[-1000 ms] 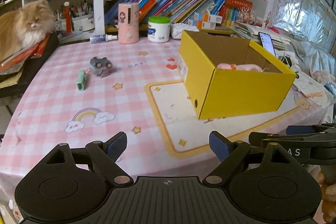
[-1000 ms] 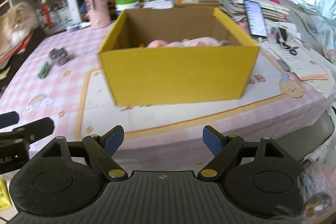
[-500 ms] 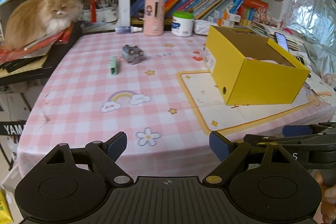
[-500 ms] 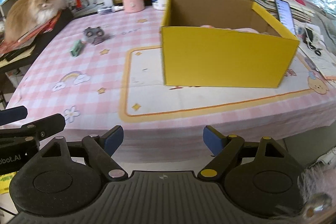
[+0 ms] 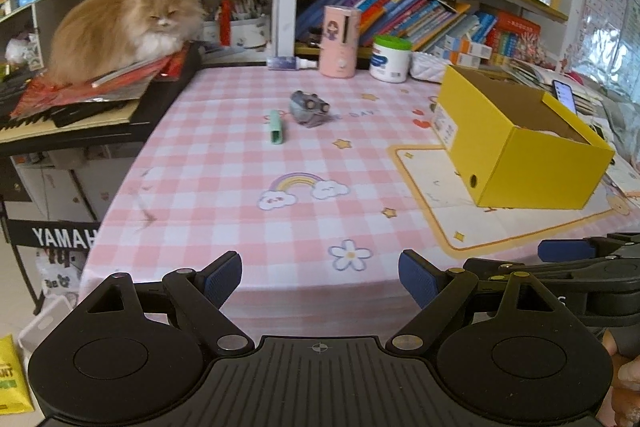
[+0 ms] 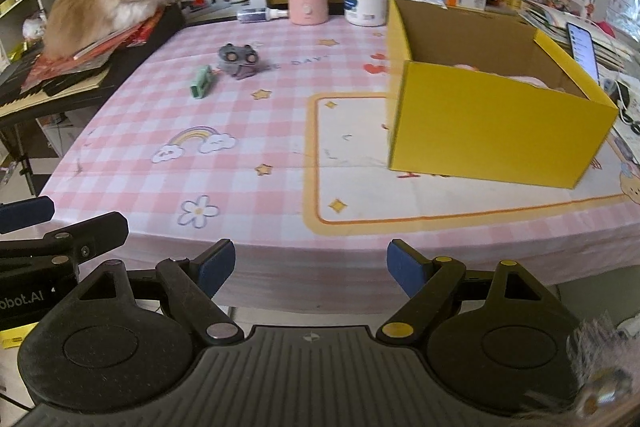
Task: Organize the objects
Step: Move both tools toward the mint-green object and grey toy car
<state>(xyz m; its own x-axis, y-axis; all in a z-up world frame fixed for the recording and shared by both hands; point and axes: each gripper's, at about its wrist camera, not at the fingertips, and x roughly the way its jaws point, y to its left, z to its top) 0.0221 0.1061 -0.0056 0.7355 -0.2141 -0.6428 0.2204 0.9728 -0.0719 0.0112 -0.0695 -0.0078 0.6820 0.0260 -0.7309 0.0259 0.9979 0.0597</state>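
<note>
Yellow box (image 6: 496,131) has slid right in both views as both grippers backed off the table edge, left gripper (image 5: 320,281) and right gripper (image 6: 310,269) gaping empty; grey toy (image 5: 309,108) and green clip (image 5: 275,127) remain unboxed mid-table.

The tablecloth (image 6: 168,99) looks like smooth, slightly shiny plastic. The yellow box (image 6: 496,135) is matt cardboard, brown inside. At twelve o'clock from it, the white jar (image 6: 366,7) is glossy plastic. The grippers' black parts look like matt plastic.
</note>
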